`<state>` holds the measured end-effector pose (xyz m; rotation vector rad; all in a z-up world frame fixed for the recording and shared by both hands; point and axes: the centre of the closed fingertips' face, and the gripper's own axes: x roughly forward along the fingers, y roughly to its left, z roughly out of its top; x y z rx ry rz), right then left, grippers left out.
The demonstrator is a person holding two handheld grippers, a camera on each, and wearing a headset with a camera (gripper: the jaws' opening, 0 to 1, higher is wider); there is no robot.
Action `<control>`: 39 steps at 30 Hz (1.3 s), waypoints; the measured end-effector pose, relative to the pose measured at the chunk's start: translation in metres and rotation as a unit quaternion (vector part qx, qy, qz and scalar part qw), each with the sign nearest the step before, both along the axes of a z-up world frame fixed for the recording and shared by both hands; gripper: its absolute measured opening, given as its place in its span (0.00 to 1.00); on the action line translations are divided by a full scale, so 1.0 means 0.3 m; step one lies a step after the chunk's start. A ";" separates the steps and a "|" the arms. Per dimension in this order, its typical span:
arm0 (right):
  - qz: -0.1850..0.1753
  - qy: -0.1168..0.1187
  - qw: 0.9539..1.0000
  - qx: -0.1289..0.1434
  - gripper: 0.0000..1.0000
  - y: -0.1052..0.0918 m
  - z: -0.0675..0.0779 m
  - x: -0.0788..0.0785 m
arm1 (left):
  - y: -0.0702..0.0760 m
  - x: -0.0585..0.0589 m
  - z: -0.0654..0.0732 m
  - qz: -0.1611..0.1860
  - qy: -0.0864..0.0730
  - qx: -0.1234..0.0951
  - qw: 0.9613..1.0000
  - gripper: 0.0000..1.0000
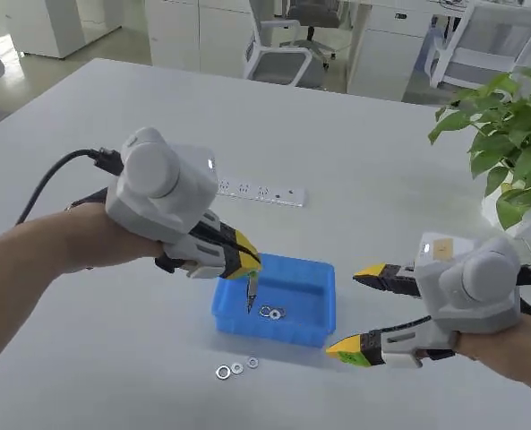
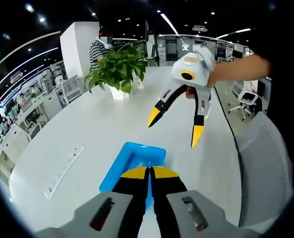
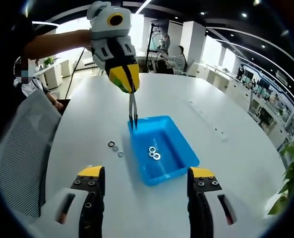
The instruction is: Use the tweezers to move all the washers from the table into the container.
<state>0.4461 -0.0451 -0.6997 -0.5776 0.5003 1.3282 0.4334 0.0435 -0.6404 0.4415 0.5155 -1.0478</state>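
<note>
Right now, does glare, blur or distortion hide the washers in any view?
Head view: even light, sharp; loose washers small but clear beside the container. Right gripper view: fisheye curvature, washers readable, background overexposed upper left. Left gripper view: fisheye, own shut jaws cover the container's near end.

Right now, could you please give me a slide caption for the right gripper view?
Left gripper holds tweezers over the blue container; washers lie inside, three loose washers sit on the table.
</note>
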 end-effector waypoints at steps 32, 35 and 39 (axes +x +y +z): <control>-0.027 0.005 1.000 0.012 0.83 -0.074 -0.031 -0.125 | 0.026 -0.142 -0.062 -0.002 0.014 -0.004 1.000 0.06; -0.026 0.006 1.000 0.010 0.83 -0.073 -0.035 -0.134 | 0.029 -0.152 -0.076 -0.002 0.017 -0.004 1.000 0.06; -0.025 0.007 1.000 0.012 0.83 -0.071 -0.039 -0.142 | 0.030 -0.165 -0.094 -0.002 0.020 -0.006 1.000 0.06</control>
